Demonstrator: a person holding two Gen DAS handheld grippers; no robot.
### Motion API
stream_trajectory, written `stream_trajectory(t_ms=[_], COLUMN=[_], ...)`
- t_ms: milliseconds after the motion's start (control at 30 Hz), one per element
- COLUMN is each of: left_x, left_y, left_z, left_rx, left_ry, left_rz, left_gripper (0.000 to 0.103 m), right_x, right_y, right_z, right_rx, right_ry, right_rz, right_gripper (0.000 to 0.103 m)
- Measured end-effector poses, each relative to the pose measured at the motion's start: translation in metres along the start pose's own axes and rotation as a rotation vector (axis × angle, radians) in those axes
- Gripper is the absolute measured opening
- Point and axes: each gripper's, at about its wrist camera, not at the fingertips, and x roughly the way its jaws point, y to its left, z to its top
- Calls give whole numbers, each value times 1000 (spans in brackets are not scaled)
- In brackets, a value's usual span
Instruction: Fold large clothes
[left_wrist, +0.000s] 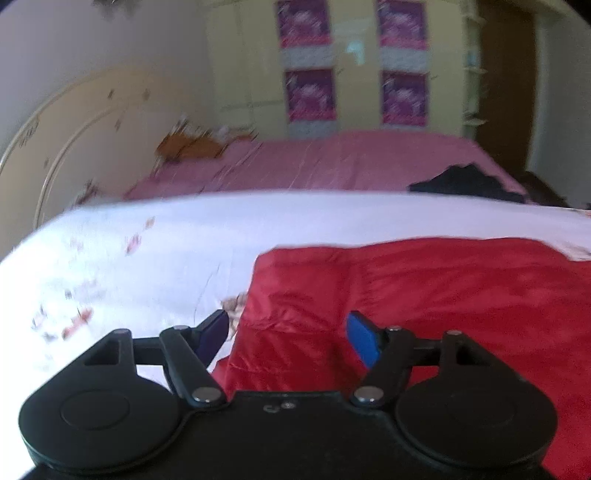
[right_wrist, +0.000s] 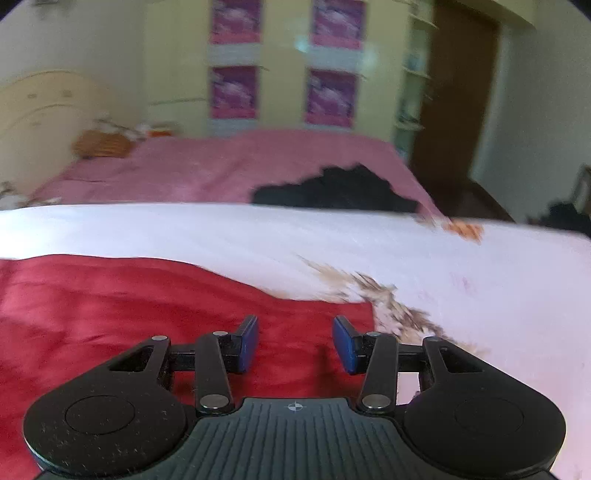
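Red and shiny, the big cloth (left_wrist: 424, 302) lies spread flat on the white sheet (left_wrist: 147, 251) of the near bed, close to its front edge. It looks smooth and a bit slippery, like a thin puffy coat or blanket, with soft creases and a few stitched lines. I cannot tell which kind of clothing it is. Its left side edge runs just past the left gripper (left_wrist: 288, 338), and in the right view its far right corner (right_wrist: 365, 306) sits just beyond the right gripper (right_wrist: 295, 343).

Both grippers have their blue pads (left_wrist: 364, 341) apart, with nothing between them. They hang over the near part of the red cloth, one toward each side. That looks like getting ready to pinch two spots at once, so the cloth can be lifted evenly and folded over.

White sheet shows all around the cloth, with small flower prints (right_wrist: 388, 299) on it. Behind it is a second bed with a pink cover (left_wrist: 332, 162), soft and wrinkled. On the pink cover, a black heap of cloth (right_wrist: 332, 188) sits near the right edge, and an orange pillow (left_wrist: 188, 146) lies by the curved cream headboard (left_wrist: 74, 122). Everything far away is blurry.
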Motion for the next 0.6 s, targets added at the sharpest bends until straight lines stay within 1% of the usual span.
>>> stream_trajectory(t_ms=[67, 133, 200, 233, 300, 367, 433, 567, 600], left_x=[-24, -41, -49, -48, -33, -21, -16, -10, -10], left_y=[-5, -12, -18, -21, -22, -18, -17, -18, -16], left_z=[-6, -17, -32, -41, -54, -66, -68, -75, -75], left_rx=[26, 35, 53, 68, 88, 57, 35, 38, 32], left_ry=[-18, -12, -4, 4, 51, 66, 75, 63, 67], left_rz=[-36, -74, -80, -63, -38, -32, -38, -41, -43], left_gripper=[78, 79, 79, 79, 78, 79, 79, 80, 80], right_x=[-17, -27, -34, -35, -28, -18, -8, 4, 4], right_y=[9, 18, 25, 27, 30, 31, 33, 23, 25], right_z=[-10, -25, -39, -46, -60, -71, -79, -85, -87], right_rx=[-17, -21, -13, -18, -41, -59, -82, -5, -4], right_ry=[3, 16, 39, 45, 60, 69, 63, 51, 51], right_rz=[39, 56, 62, 52, 4, -35, -66, -84, -89], right_gripper=[45, 45, 46, 46, 46, 46, 45, 45, 45])
